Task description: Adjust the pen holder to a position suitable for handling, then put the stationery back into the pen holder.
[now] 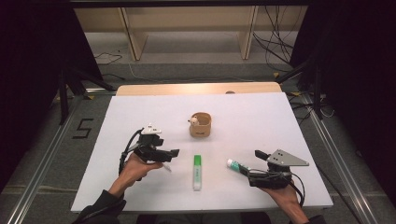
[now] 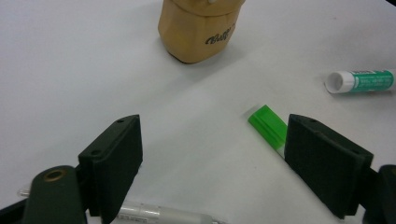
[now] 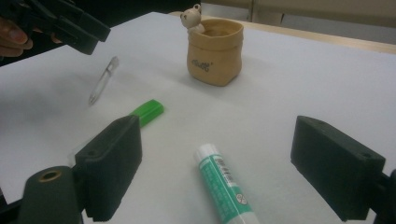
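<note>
Two hand-held grippers hover low over a white table (image 1: 140, 112) near its front edge. The left gripper (image 1: 173, 152), toward the front-left corner, has its jaws spread wide with nothing between them; a clear slim pen (image 3: 103, 80) lies on the sheet just below and beside it. The right gripper (image 1: 258, 153), toward the front-right corner, also has its jaws spread apart, and a green-and-white glue stick (image 3: 225, 185) lies flat between them, its white cap pointing away from the hand, untouched by either pad. Between the two grippers, at the middle of the front edge, a green-capped marker (image 1: 197, 171) lies lengthwise. Farther back, at the table's centre, stands a tan pouch-shaped holder (image 1: 201, 124) with a small bear figure (image 3: 192, 17) on its rim.
</note>
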